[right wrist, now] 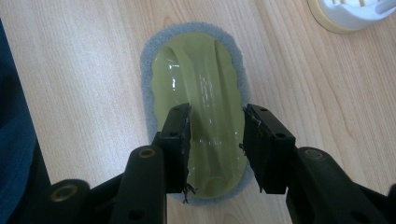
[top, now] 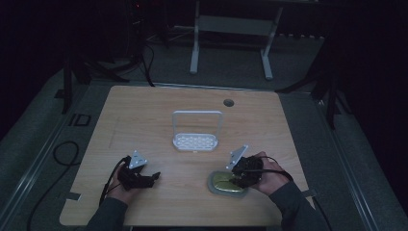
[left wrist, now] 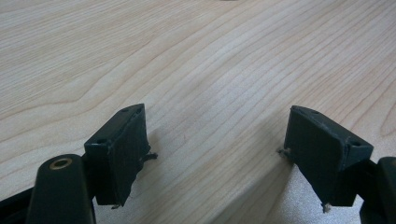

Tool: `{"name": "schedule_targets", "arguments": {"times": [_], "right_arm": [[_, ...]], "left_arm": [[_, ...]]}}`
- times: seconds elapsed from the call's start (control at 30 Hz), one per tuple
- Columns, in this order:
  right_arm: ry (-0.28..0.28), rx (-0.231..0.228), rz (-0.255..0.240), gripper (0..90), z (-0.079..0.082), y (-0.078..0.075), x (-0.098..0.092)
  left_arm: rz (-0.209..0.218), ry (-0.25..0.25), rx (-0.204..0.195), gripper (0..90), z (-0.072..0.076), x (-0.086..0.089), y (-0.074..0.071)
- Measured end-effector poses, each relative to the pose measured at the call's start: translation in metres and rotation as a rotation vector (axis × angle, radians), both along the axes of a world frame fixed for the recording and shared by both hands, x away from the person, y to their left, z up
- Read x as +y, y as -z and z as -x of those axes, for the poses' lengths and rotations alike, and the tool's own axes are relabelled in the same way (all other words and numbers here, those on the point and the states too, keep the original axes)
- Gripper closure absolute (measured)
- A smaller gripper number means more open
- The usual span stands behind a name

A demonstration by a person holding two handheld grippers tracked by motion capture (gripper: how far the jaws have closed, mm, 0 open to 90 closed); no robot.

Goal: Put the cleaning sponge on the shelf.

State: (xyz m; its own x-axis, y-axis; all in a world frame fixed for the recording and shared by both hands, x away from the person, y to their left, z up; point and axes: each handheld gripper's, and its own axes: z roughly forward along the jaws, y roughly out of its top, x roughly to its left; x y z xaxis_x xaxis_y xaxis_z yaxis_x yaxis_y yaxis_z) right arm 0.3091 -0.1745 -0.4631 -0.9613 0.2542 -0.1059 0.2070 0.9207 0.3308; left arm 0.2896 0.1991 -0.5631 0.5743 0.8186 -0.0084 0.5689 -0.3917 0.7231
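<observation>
Jaws of our right gripper [right wrist: 217,149] straddle the raised olive-green handle of the scrubbing pad [right wrist: 196,88], one jaw on either side of its ridge, and they look set against the plastic, though we cannot tell for certain that both press on it. The pad lies flat on the tabletop [top: 159,110] at its near right, grey felt rim down and glossy green back up, directly under our right hand [top: 269,175]. We judge the step in hand to be the grasp itself: the grip is being taken and the pad has not yet left the wood. The next move calls for a firm squeeze across the slick ridge, then a straight lift so that the smooth plastic does not slide out sideways. Beyond the pad, near the middle of the tabletop, stands a small white rack [top: 196,137] with a slotted base and a tall hoop handle, well apart from the pad and a likely place to carry it. Our left gripper [left wrist: 219,158] rests low over bare wood at the near left, its jaws spread wide with nothing between them.
</observation>
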Motion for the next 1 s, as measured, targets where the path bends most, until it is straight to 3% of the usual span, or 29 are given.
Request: {"name": "schedule_targets", "arguments": {"times": [1.0], "right_arm": [[-0.064,0.037,0.090,63.8,-0.005,0.007,0.012]], "left_arm": [[0.000,0.000,-0.001,21.7,0.000,0.000,0.000]]}}
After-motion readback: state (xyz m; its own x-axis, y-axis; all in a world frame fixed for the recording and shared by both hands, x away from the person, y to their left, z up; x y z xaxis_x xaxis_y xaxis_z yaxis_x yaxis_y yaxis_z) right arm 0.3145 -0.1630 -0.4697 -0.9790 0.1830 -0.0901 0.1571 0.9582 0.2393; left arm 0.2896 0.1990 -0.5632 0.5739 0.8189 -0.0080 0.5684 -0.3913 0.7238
